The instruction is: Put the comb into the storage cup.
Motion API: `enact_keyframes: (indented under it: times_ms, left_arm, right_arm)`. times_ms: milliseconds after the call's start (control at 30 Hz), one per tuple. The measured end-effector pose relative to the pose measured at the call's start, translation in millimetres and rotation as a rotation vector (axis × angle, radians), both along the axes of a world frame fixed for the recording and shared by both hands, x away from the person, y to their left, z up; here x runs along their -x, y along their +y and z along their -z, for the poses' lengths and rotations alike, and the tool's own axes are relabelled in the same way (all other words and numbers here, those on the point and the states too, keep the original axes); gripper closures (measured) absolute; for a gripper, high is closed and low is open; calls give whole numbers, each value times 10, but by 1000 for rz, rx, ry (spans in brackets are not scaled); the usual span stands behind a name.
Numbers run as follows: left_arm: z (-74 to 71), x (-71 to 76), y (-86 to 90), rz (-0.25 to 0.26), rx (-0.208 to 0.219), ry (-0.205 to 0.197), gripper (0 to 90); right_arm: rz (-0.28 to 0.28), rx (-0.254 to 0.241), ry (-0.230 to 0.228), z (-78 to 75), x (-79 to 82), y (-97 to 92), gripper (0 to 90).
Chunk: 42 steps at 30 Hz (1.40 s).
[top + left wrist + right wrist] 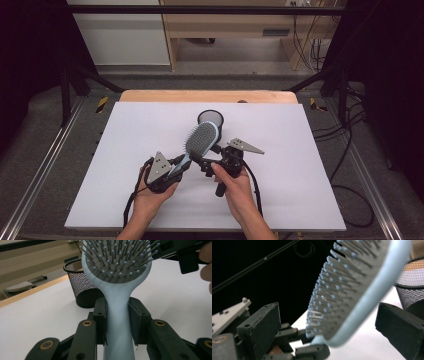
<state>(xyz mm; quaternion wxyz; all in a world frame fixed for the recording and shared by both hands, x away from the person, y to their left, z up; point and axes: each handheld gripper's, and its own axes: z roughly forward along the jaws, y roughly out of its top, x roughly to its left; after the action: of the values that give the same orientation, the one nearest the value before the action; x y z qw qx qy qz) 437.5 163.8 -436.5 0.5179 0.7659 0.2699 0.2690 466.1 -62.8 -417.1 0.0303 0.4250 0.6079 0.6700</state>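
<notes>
A light blue hairbrush (201, 139) with a grey bristle pad is held up off the white table, bristles facing up. My left gripper (176, 169) is shut on its handle (118, 325), one pad pressing on each side. My right gripper (202, 162) comes in from the right at the lower end of the brush head. In the right gripper view my right gripper (329, 326) stands open, the bristled head (352, 287) passing between the two wide-apart jaws without touching either. A black mesh cup (210, 118) stands upright just behind the brush head.
The white table top (125, 150) has a wooden strip (150, 95) along its far edge. The mesh cup (81, 286) stands close beyond the brush. Metal rails and cables run on the floor at both sides. A person's hands hold both grippers near the front edge.
</notes>
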Motion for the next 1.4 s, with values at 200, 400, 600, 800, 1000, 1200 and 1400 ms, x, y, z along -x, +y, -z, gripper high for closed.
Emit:
enact_keyframes:
  times_ms: [200, 400, 600, 800, 1000, 1200, 1400]
  left_arm:
    - [1, 30, -26, 9, 5, -7, 694]
    - [2, 38, -34, 12, 2, -11, 694]
    - [13, 37, -20, 8, 10, -9, 694]
    - [11, 36, -5, 8, 12, -12, 694]
    - [14, 28, 11, 6, 16, -10, 694]
    - [6, 26, 26, 5, 25, -9, 694]
    - [20, 27, 17, 5, 22, -2, 694]
  right_arm:
    - [15, -34, 4, -50, -46, 27, 117]
    - [21, -39, 7, -63, -91, 36, 159]
    - [17, -46, 7, -55, -102, 48, 208]
    - [21, -59, 14, -51, -126, 33, 282]
    - [12, -83, 35, -39, -156, 29, 343]
    - [7, -90, 31, -33, -171, 27, 406]
    - [7, -84, 22, -45, -143, 30, 436]
